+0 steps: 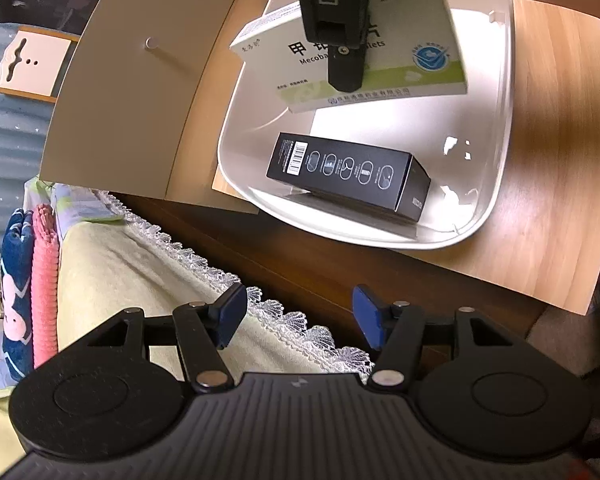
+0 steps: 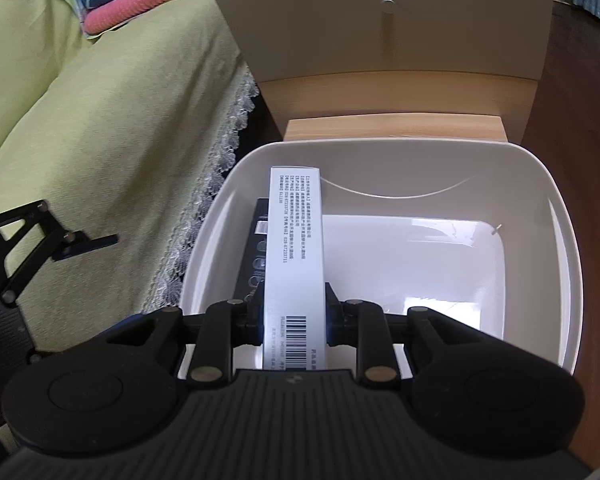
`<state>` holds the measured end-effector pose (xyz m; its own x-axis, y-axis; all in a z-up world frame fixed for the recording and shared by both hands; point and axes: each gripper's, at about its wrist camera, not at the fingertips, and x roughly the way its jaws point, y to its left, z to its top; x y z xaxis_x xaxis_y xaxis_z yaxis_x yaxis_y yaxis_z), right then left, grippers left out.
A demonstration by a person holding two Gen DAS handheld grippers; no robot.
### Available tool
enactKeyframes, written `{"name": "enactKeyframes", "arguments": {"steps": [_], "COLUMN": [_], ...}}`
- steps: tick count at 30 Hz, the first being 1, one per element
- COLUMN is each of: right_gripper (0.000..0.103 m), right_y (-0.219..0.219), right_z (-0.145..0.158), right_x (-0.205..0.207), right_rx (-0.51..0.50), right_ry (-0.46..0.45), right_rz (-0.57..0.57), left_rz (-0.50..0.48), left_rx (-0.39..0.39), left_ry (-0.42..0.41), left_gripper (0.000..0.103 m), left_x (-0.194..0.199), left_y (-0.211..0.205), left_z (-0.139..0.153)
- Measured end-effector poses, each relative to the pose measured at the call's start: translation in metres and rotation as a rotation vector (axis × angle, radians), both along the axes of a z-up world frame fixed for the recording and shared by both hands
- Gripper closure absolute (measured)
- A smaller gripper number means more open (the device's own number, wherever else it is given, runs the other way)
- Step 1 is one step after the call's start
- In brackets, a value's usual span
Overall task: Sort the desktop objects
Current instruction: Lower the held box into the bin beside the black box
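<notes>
Right wrist view: right gripper clamped on white medicine box, held above white bin. Bin contents: black box, barcode and icon row on top. Medicine box label partly readable: "Mecoba…lets". Left gripper spread wide, empty, beside bin on wooden table.

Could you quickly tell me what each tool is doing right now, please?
Left tool: open, empty.
Right tool: closed on the white medicine box, held over the white bin.
</notes>
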<state>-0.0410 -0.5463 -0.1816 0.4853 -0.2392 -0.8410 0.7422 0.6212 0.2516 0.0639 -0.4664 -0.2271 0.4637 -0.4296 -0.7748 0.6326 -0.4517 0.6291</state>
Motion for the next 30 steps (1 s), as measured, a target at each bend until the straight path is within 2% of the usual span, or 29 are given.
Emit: {"name": "enactKeyframes", "arguments": {"steps": [21, 30], "right_gripper": [0.081, 0.081], "right_y": [-0.031, -0.035], "right_z": [-0.056, -0.066], "right_x": [0.021, 0.025], "right_rx": [0.121, 0.145], "right_ry": [-0.001, 0.001], "right_rz": [-0.157, -0.161], "left_rz": [0.001, -0.001], "left_rx": [0.031, 0.053], "left_ry": [0.005, 0.002], "left_gripper": [0.041, 0.041], "left_x": [0.004, 0.003], "left_y": [0.003, 0.005], "left_z": [-0.012, -0.016]}}
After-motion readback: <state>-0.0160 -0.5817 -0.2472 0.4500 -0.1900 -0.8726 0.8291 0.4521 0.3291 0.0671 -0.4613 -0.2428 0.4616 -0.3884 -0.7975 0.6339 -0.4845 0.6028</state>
